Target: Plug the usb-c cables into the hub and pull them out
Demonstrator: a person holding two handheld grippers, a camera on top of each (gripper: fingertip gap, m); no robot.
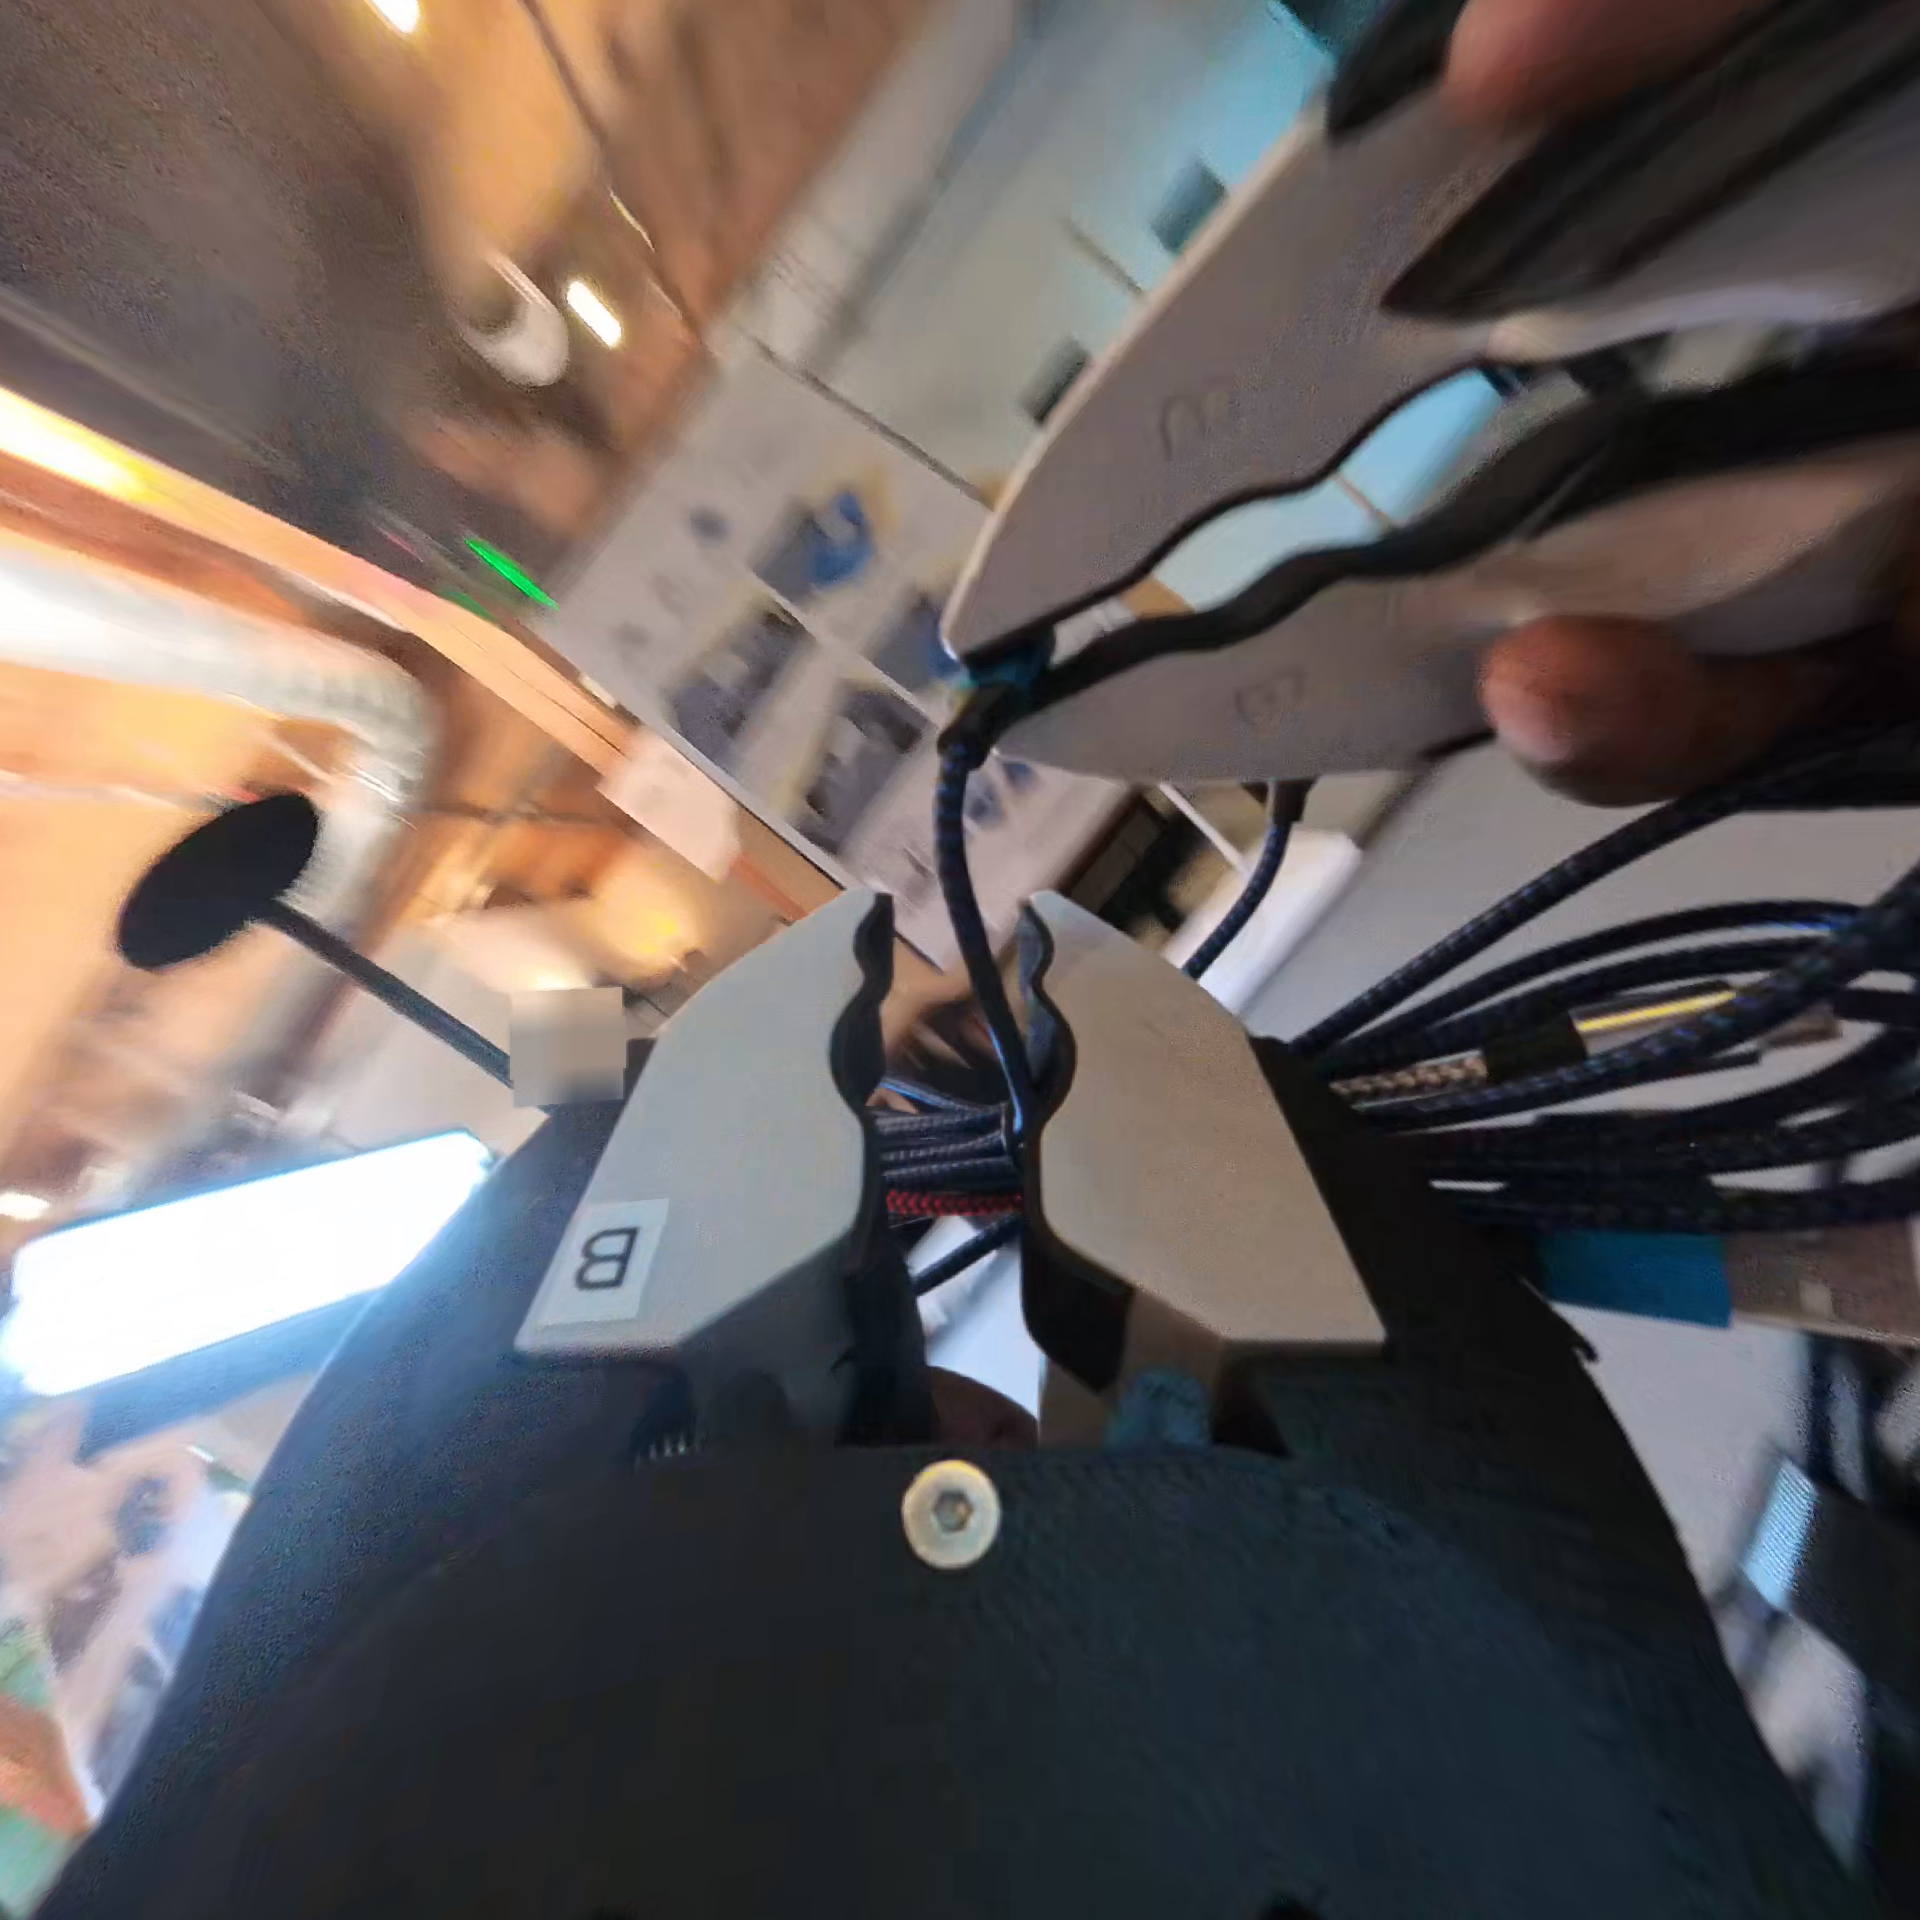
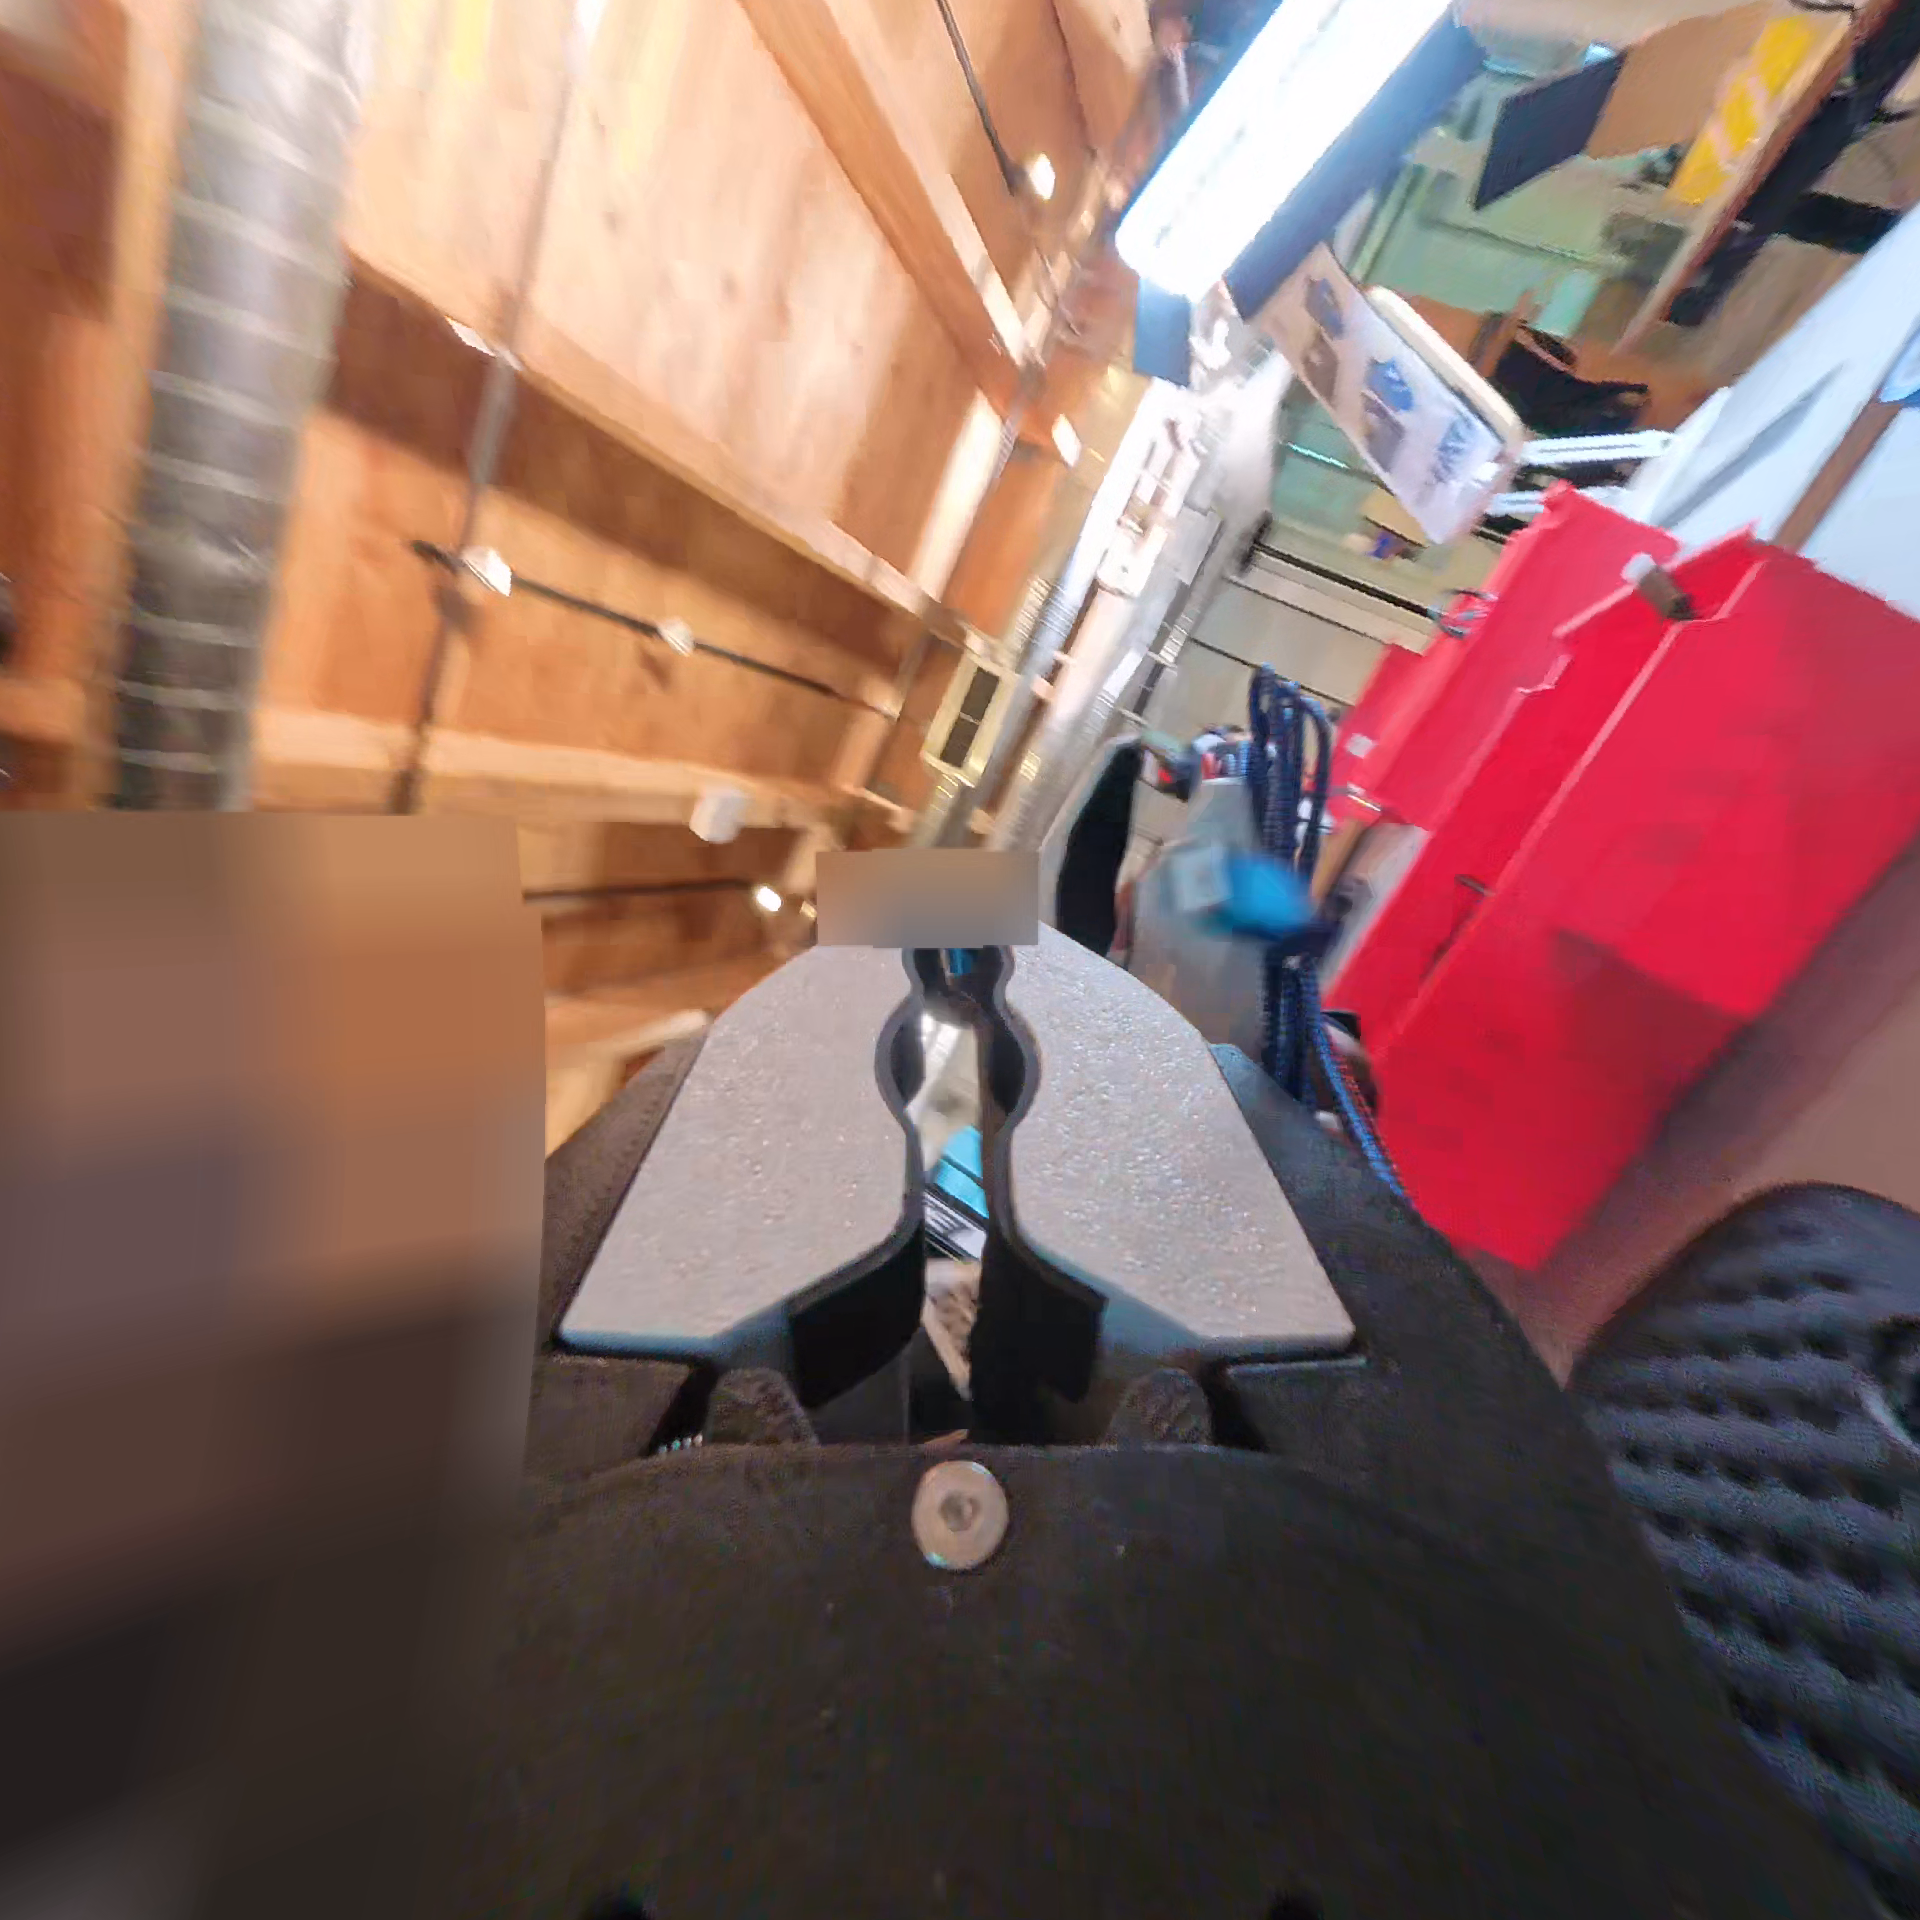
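My left gripper (image 1: 961, 920) points up, its jaws a little apart. A bundle of dark blue braided USB-C cables (image 1: 1610, 1143) crosses between and behind the fingers. The silver hub (image 1: 1766, 1288), wrapped in blue tape, sticks out to the right from behind the right finger, and the grip on it is hidden. My right gripper (image 1: 977, 665) comes in from the upper right. It is shut on a blue-taped cable plug (image 1: 1003, 675), whose cable (image 1: 961, 862) drops into the left jaws. The right wrist view shows the plug (image 2: 951, 966) pinched at the right gripper (image 2: 958, 971). Farther off are the left gripper (image 2: 1205, 842) and the hub (image 2: 1262, 894).
Both views are tilted up and blurred. A person's fingers (image 1: 1600, 707) hold the right gripper. Red boxes (image 2: 1621, 831) stand at the right and a black mesh surface (image 2: 1766, 1455) is at the lower right. Wooden panels and a metal duct (image 2: 218, 416) are overhead.
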